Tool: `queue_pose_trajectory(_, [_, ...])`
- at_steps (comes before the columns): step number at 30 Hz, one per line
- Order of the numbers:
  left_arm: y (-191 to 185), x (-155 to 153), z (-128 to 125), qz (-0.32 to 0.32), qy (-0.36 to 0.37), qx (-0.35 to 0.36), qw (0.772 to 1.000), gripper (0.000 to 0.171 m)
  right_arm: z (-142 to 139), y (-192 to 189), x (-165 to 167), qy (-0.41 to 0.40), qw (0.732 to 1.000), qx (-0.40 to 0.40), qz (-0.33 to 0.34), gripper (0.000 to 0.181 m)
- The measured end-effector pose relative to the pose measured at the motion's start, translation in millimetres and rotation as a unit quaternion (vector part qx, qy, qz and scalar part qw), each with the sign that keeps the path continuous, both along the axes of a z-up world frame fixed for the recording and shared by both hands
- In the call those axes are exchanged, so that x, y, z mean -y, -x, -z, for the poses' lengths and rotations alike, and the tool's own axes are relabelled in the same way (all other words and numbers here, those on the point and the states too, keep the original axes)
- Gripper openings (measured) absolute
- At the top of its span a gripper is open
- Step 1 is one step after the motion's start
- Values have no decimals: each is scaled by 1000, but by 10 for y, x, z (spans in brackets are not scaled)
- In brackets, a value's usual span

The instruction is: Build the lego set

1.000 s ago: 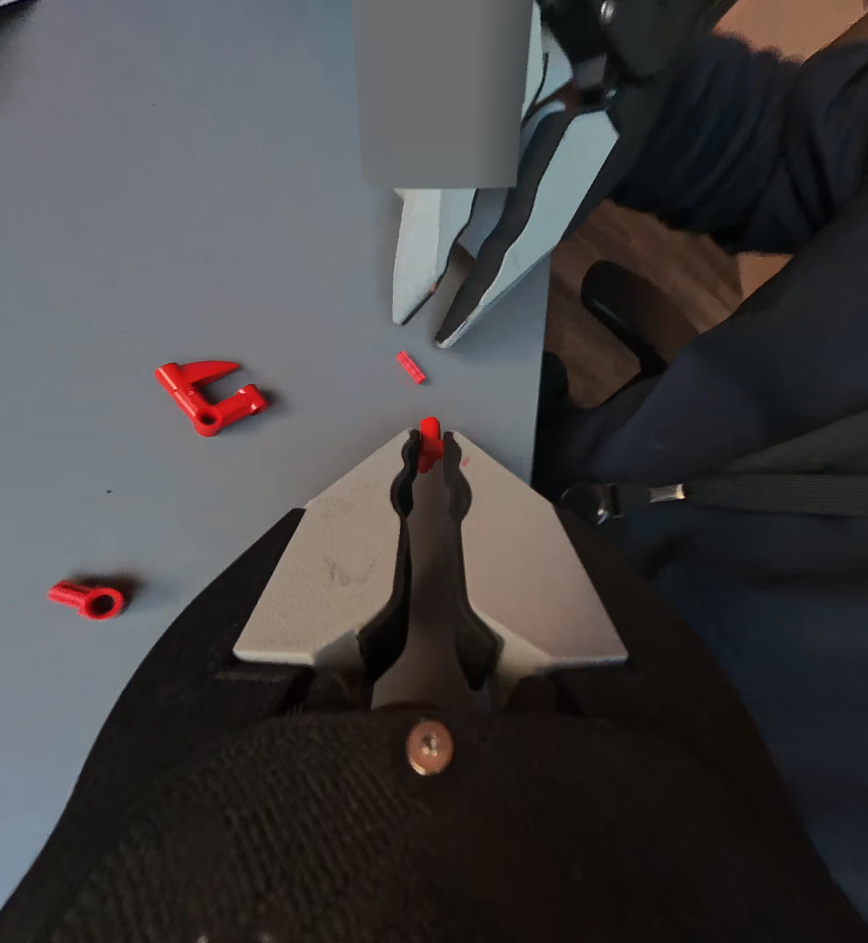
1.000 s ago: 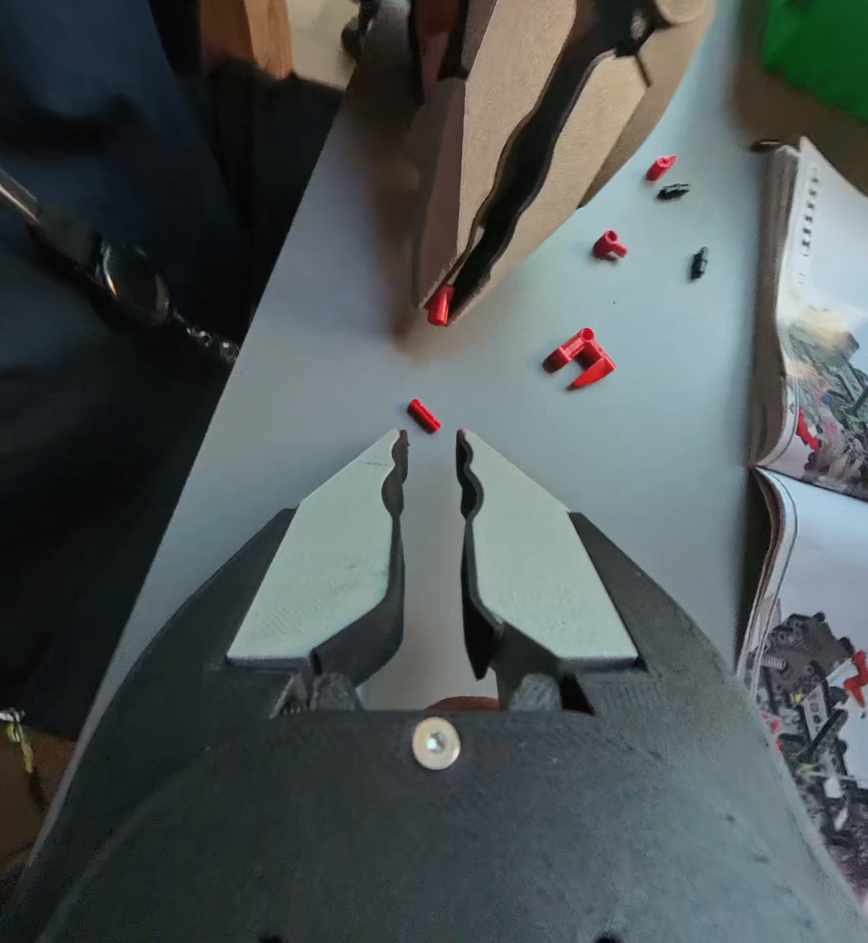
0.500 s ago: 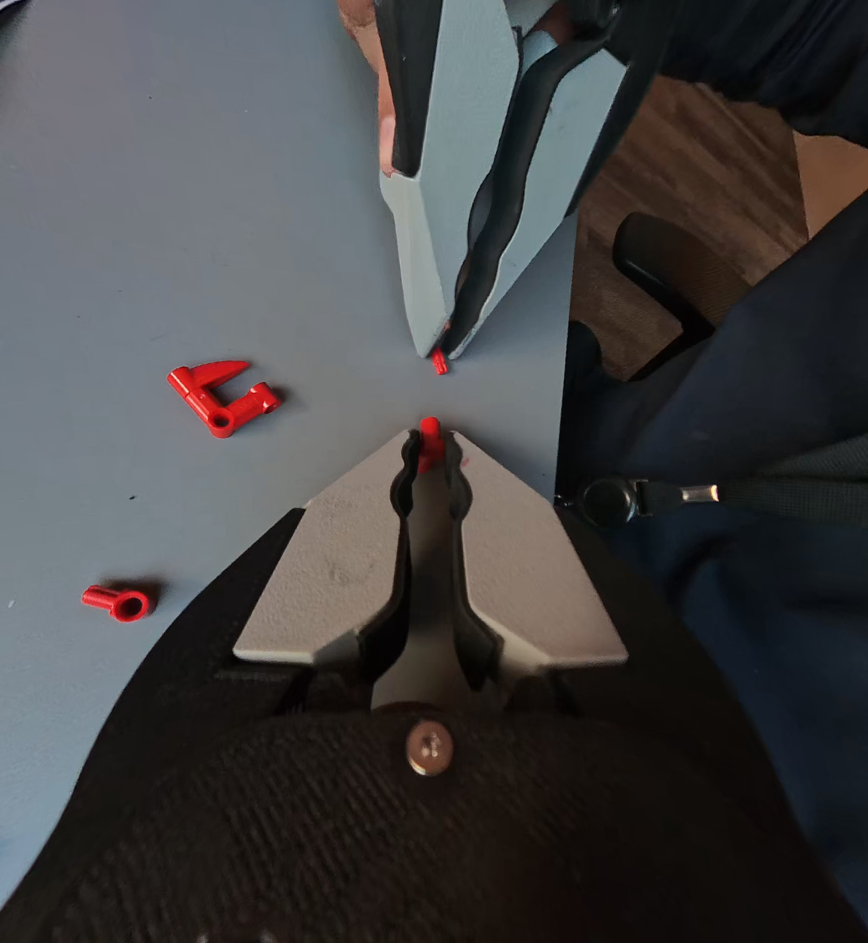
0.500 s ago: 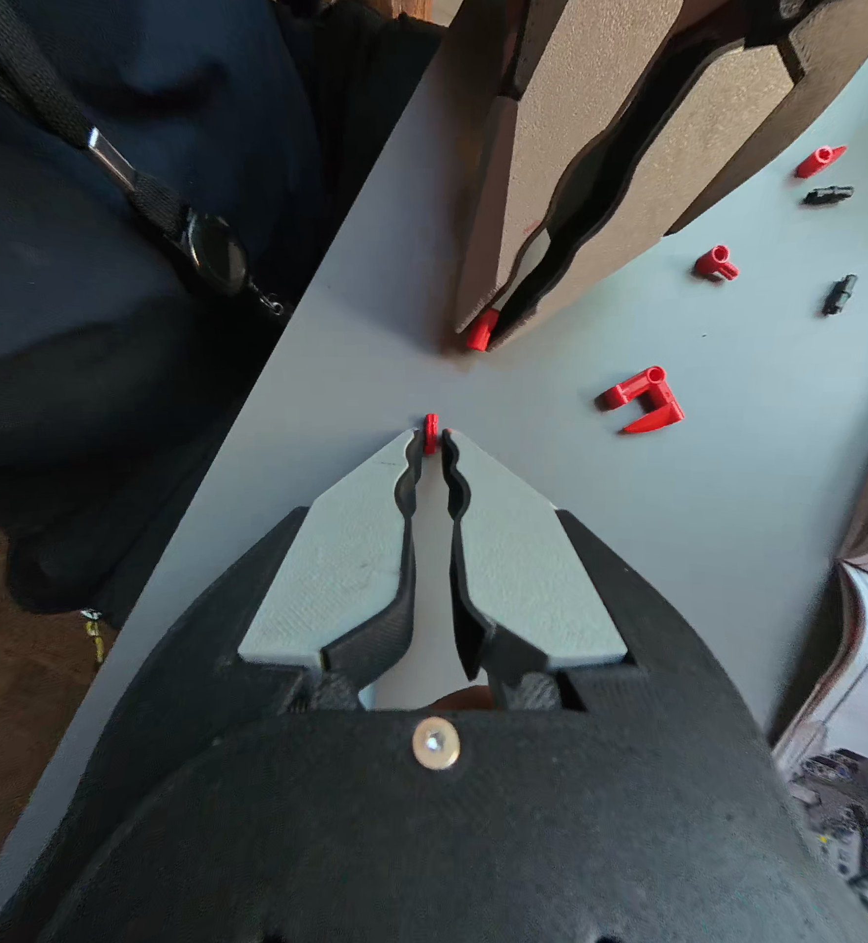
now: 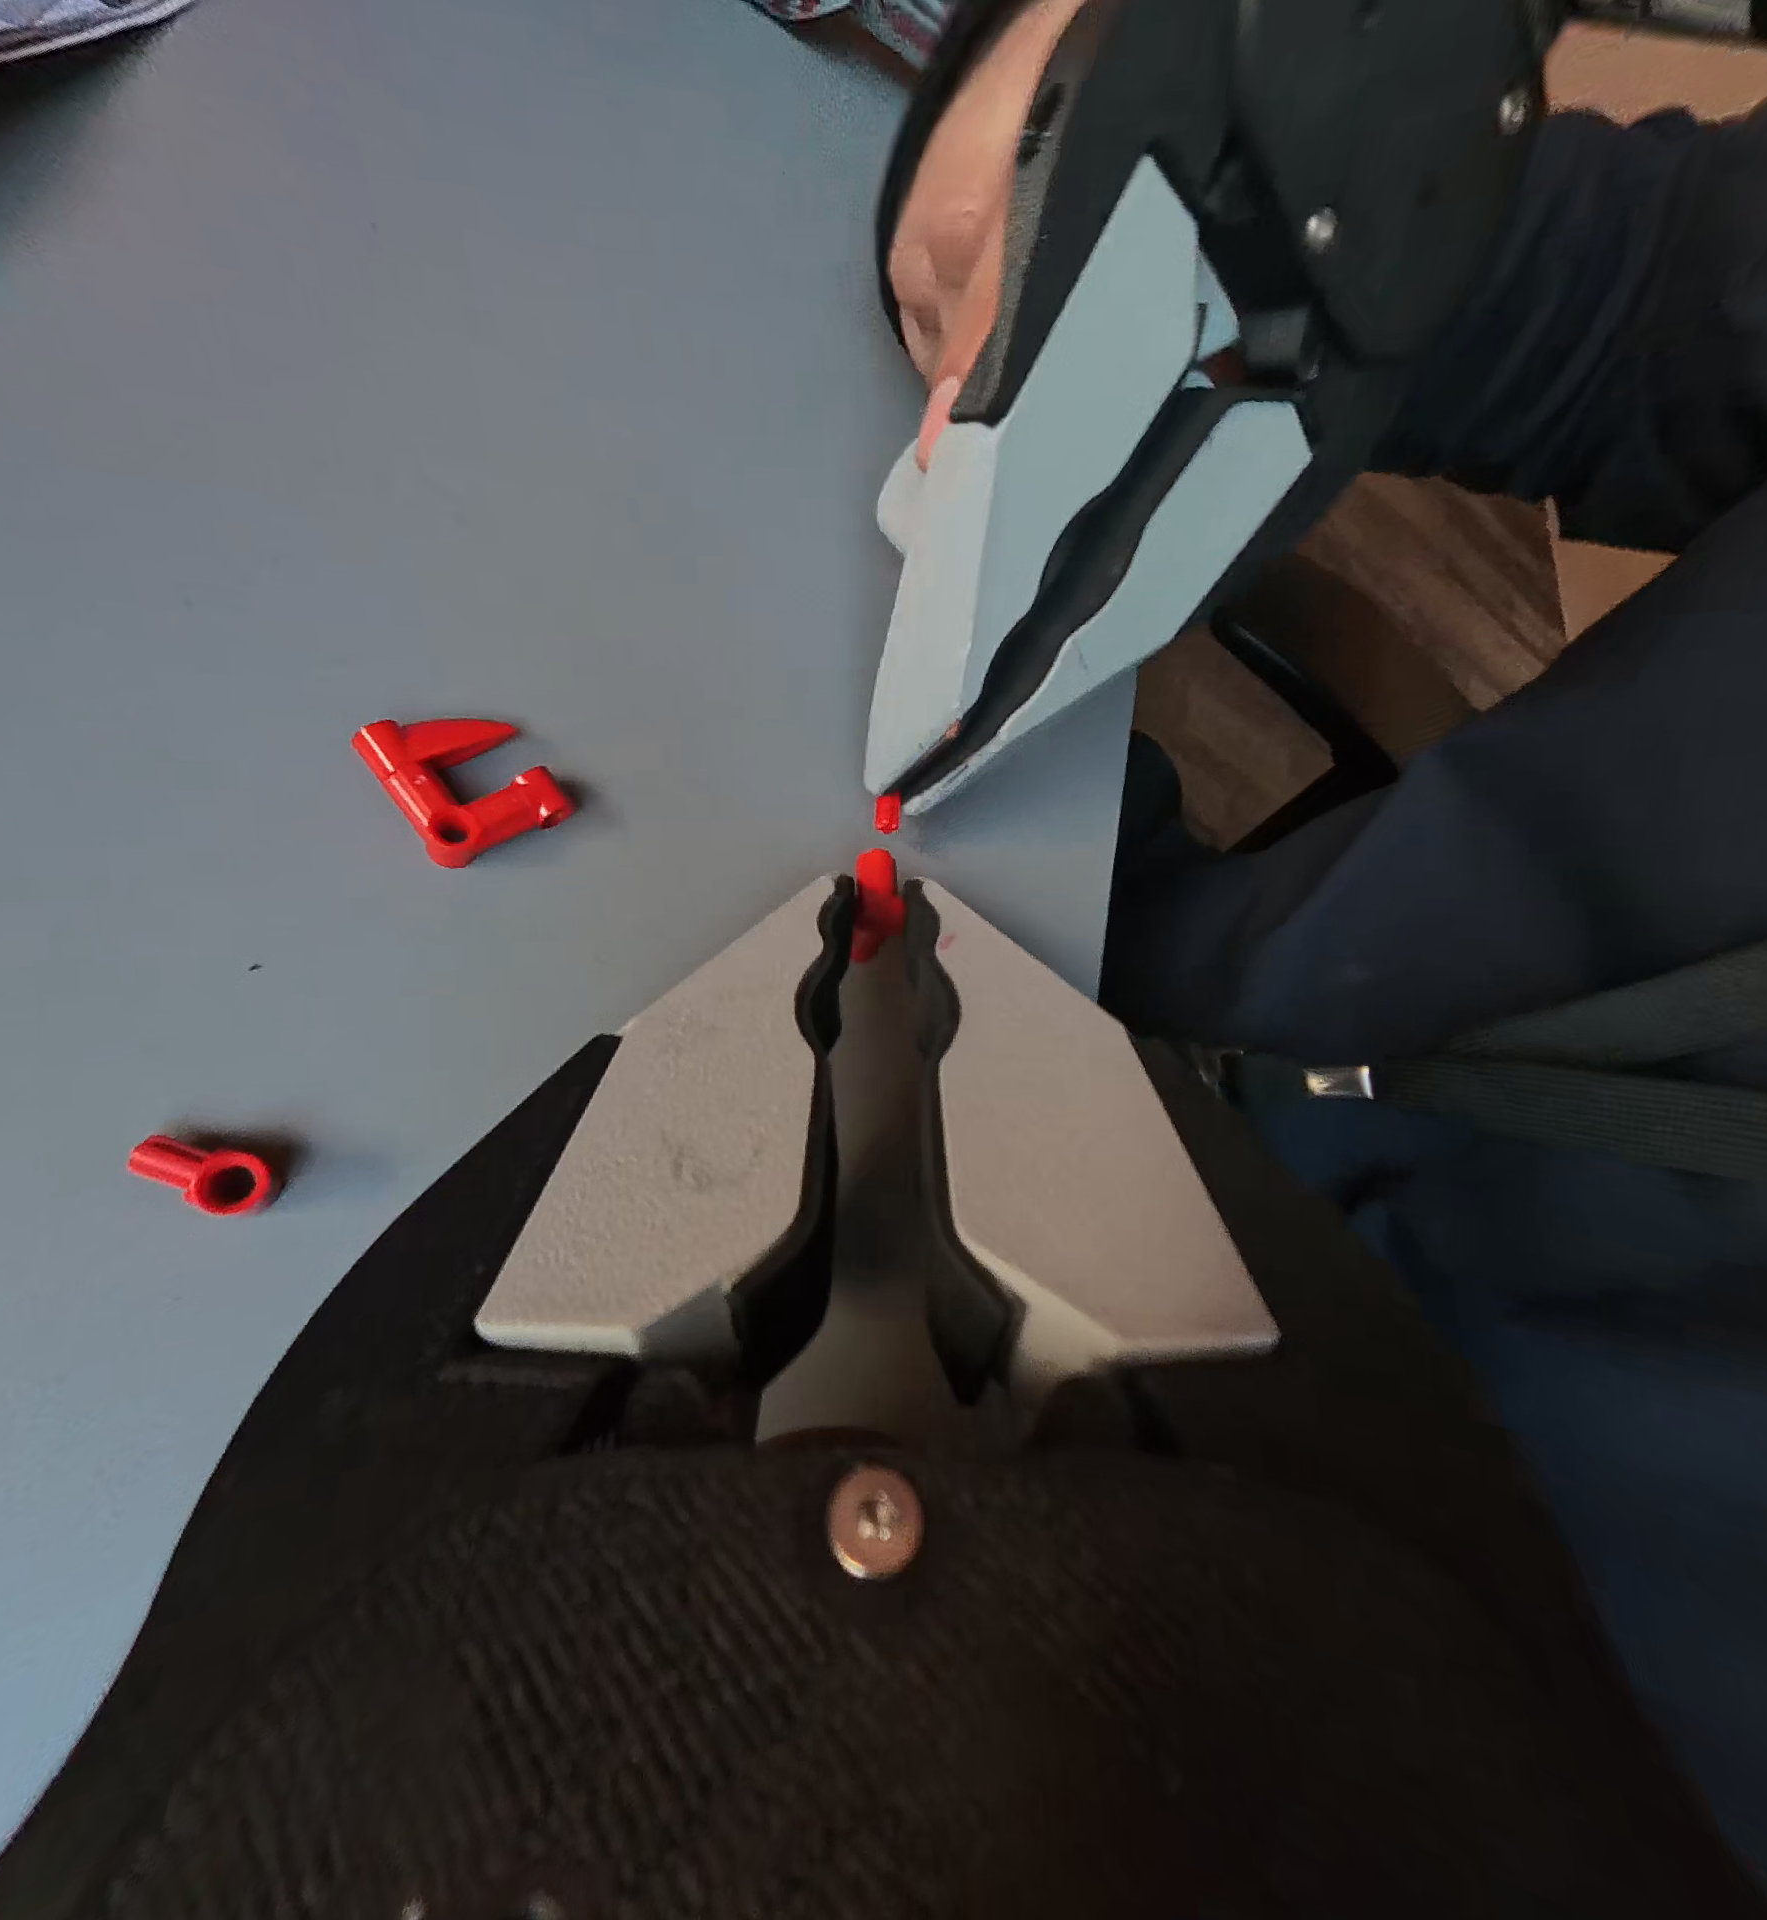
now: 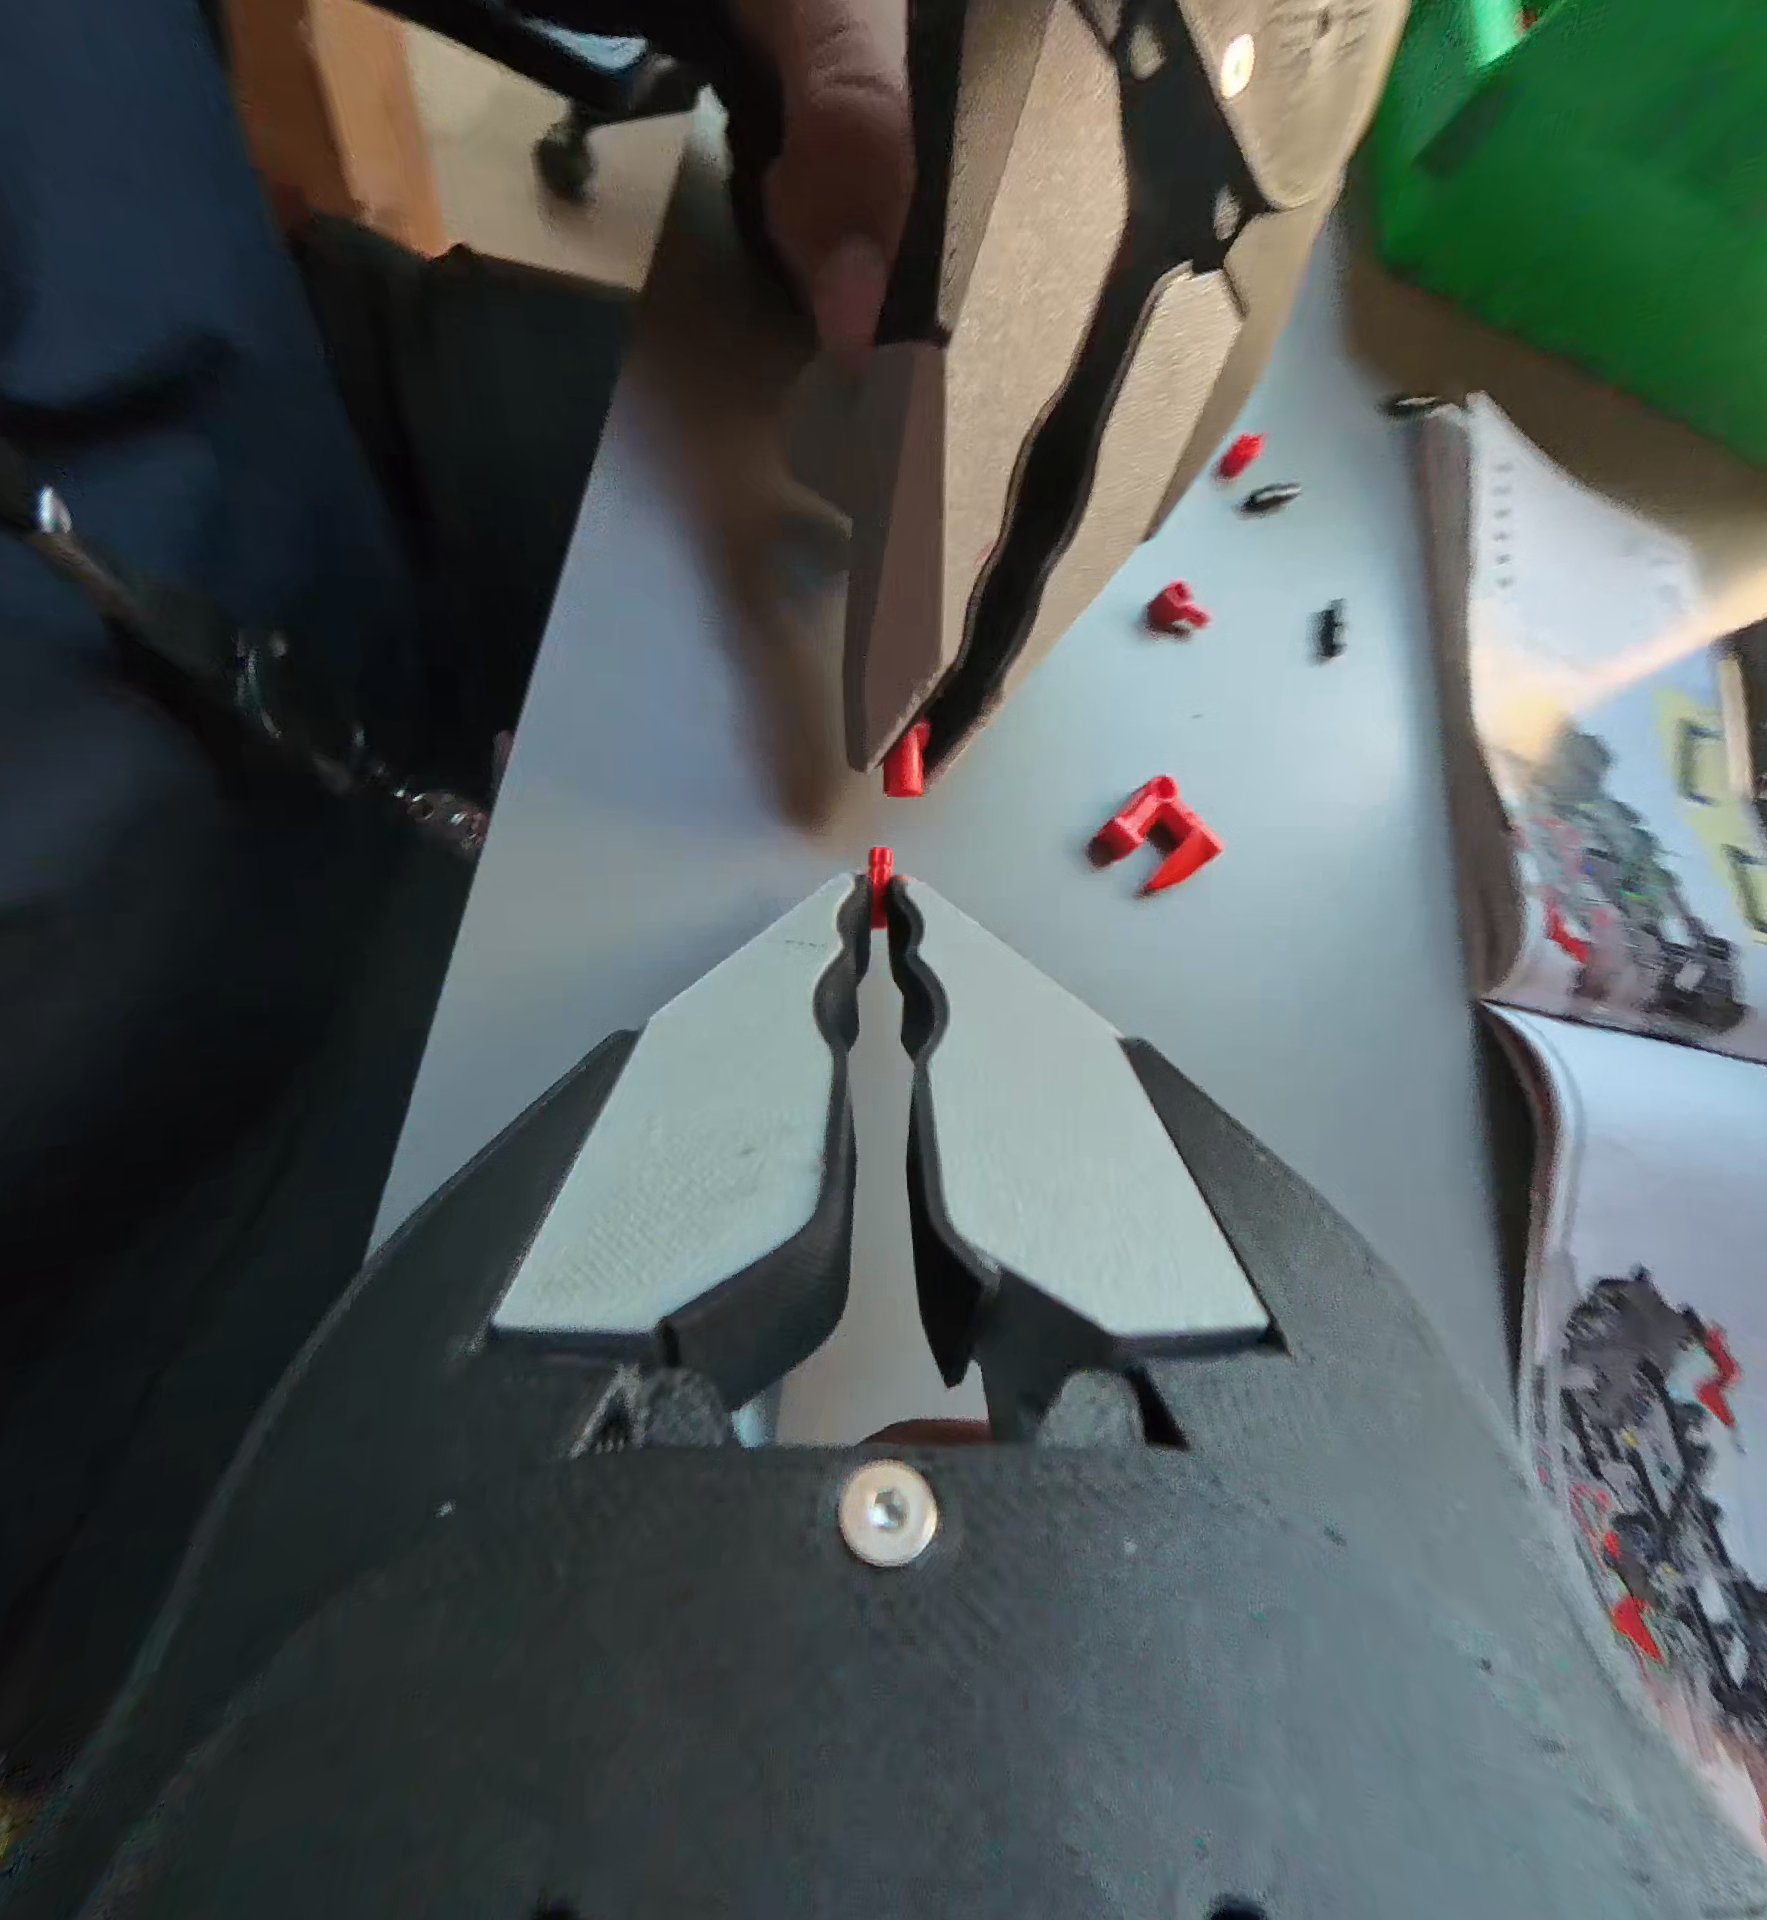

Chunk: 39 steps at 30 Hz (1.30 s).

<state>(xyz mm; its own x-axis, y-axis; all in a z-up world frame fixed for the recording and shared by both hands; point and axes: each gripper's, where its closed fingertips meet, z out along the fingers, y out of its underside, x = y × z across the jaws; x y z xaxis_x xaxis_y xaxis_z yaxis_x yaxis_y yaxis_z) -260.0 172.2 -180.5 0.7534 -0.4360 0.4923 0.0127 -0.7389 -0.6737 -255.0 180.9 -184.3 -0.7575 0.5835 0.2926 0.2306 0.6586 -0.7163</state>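
Observation:
My left gripper is shut on a small red connector piece that sticks out past its tips. My right gripper is shut on a thin red pin. The two grippers face each other tip to tip above the blue-grey table, near its edge. In the left wrist view the right gripper holds the pin a small gap from the connector. In the right wrist view the left gripper holds the connector just beyond the pin.
A red hooked assembly and a red pin-with-ring piece lie on the table. Small red and black pieces lie farther off. An open instruction booklet and a green box are at the right. A person's dark clothing borders the table edge. Only a small space, under 4 cm, lies between the two pairs of fingers.
My right gripper closed on the red pin that lay on the table, lifted it and brought it tip to tip with the connector in my left gripper. The left gripper kept its hold.

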Motion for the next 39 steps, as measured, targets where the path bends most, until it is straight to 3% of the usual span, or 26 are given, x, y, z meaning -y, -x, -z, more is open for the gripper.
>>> queue_pose_trajectory(5, [3,-12,15,-13,-3,-14,1000,6,-73,66,-48,-35,995,-81,51,0])
queue_pose_trajectory(12, [19,-83,-34,-40,-2,21,999,6,-103,68,-33,-69,987,-134,54,0])
queue_pose_trajectory(18, [7,-77,15,-36,9,8,999,6,-51,88,-42,-56,991,-109,55,0])
queue_pose_trajectory(21, [18,-87,74,-37,23,-6,999,6,87,119,-114,-68,994,-57,59,0])
queue_pose_trajectory(32, [131,-61,76,-46,21,-13,999,6,20,17,-46,9,999,-4,51,5])
queue_pose_trajectory(33, [132,-56,75,-46,20,-14,999,6,27,18,-55,10,999,2,53,12])
queue_pose_trajectory(35, [127,-48,75,-42,18,-17,999,6,59,10,-68,6,999,11,49,0])
queue_pose_trajectory(38, [102,-44,77,-34,17,-22,999,6,88,-2,-56,-17,999,4,37,0])
queue_pose_trajectory(39, [92,-43,77,-31,17,-22,999,6,79,-2,-46,-14,999,4,39,8])
